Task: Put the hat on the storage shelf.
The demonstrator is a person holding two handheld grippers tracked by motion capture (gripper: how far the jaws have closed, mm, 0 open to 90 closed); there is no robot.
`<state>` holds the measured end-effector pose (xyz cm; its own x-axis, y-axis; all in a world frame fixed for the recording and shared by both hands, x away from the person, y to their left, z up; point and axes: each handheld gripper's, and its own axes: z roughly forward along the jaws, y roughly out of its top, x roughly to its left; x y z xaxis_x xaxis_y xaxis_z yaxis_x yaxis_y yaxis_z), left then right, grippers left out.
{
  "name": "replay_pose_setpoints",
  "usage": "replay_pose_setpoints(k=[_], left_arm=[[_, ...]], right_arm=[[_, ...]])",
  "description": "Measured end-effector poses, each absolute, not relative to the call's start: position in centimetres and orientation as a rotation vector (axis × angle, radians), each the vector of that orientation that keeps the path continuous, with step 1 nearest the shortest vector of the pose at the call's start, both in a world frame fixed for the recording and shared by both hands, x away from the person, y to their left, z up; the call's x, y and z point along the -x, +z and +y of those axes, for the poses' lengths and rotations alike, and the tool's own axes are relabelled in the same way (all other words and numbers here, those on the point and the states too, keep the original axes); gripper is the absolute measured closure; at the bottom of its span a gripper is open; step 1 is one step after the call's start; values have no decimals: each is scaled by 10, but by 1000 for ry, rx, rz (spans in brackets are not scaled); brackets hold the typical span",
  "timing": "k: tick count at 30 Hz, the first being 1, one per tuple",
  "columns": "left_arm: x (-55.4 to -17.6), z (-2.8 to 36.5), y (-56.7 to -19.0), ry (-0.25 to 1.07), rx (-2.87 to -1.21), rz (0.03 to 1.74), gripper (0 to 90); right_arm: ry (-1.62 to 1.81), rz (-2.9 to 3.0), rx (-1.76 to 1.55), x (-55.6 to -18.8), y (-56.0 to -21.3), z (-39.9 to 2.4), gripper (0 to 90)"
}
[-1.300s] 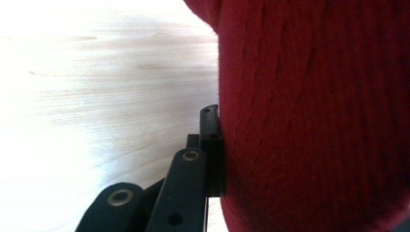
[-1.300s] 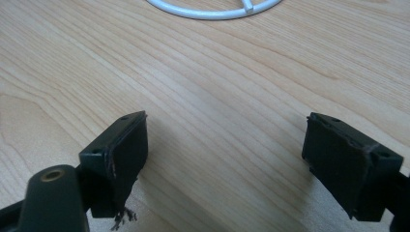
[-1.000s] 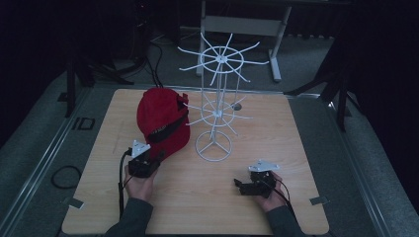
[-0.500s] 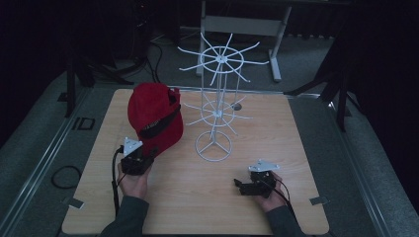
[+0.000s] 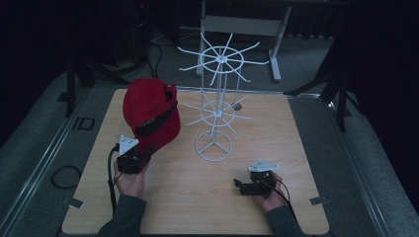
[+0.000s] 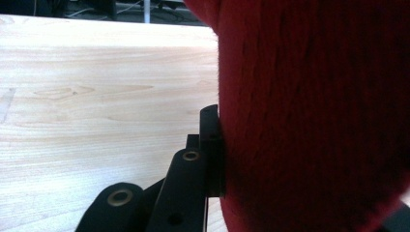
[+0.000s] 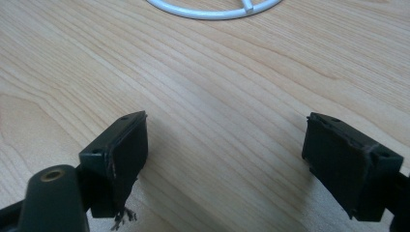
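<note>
A red cap (image 5: pixel 150 116) is held clenched between the fingers (image 6: pixel 212 145) of the left gripper (image 5: pixel 141 157), lifted off the tabletop (image 5: pixel 163 197) near its left edge. In the high view the cap stands tilted above the gripper, its crown up and toward the far-left corner, with a dark band seen across its side. In the left gripper view the red fabric is pressed against one black finger, and bare wood is seen beside it.

A white wire rack (image 5: pixel 216 98) stands near the middle of the tabletop, just to the right of the cap, on a ring base (image 7: pixel 215 9). Its spoked hooks are carried in two tiers, and nothing is seen hanging on them. Whether the cap touches the nearest lower hook cannot be told.

The right gripper (image 5: pixel 243 186) is rested low near the near-right part of the tabletop, well apart from the cap. Its fingers (image 7: pixel 123 154) are spread wide and released, with only bare wood between them; the ring base lies ahead of them.
</note>
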<state>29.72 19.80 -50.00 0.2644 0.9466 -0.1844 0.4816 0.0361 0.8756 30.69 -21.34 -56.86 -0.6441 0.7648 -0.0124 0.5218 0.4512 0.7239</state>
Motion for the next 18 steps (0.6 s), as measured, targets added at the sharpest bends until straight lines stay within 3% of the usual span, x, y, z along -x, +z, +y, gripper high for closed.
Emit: replay_pose_setpoints(k=[18], left_arm=[[-298, 203, -476, 638, -1562, 1332, 853]], right_arm=[[1009, 2367, -1096, -307, -569, -213, 163]])
